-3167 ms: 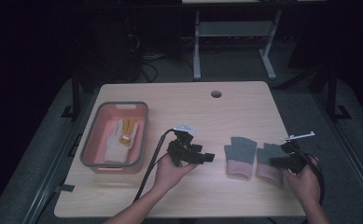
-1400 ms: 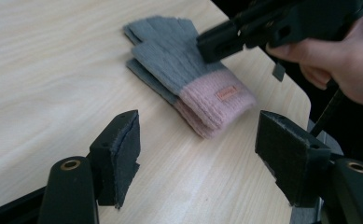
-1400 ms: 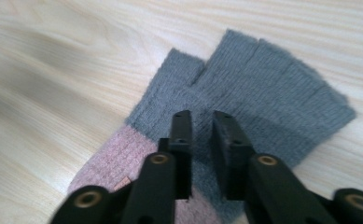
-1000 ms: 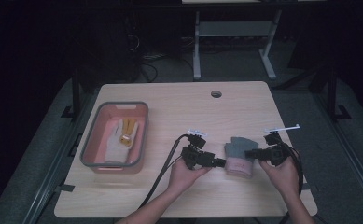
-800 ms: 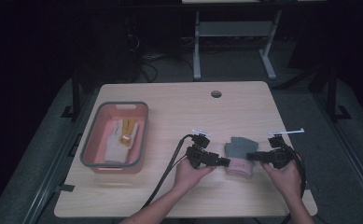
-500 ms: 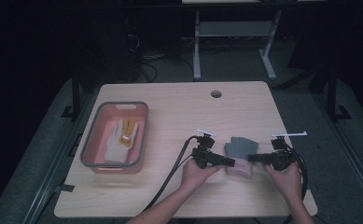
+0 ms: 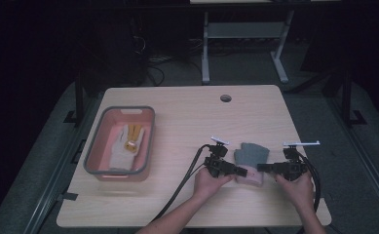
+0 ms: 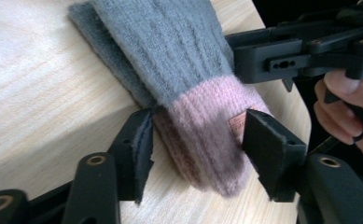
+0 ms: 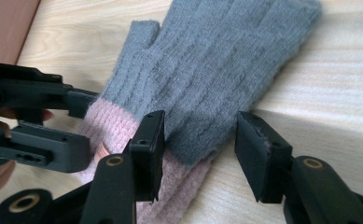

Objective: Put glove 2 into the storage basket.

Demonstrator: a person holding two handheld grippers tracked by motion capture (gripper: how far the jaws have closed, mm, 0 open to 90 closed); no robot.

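Evidently two grey knitted gloves with pink cuffs (image 7: 249,165) lie stacked, one on the other, on the wooden surface (image 7: 187,117) near its front edge and toward the right front corner, cuffs pointing at the person. Stacked this way, they can be taken as a pair rather than one at a time.

The left hand-held gripper (image 7: 242,171) comes at the cuffs from the left. In its own view the jaws straddle the pink cuff (image 8: 207,135), half-wide and just now narrowing; the left pad already brushes the lower cuff's edge, the right pad stands at the side near the small label (image 8: 237,125). I judge that no firm squeeze is on yet.

The right hand-held gripper (image 7: 261,167) approaches from the opposite side. Its jaws have just been opening and stand half-wide over the stack's edge (image 9: 202,135), where grey meets pink, without pinching.

Meeting from both sides probably serves to keep the stack aligned while it is gripped.

Well apart, at the surface's left edge, a pink bin with a grey rim (image 7: 95,156) holds a pale work glove (image 7: 123,146), likely the destination.
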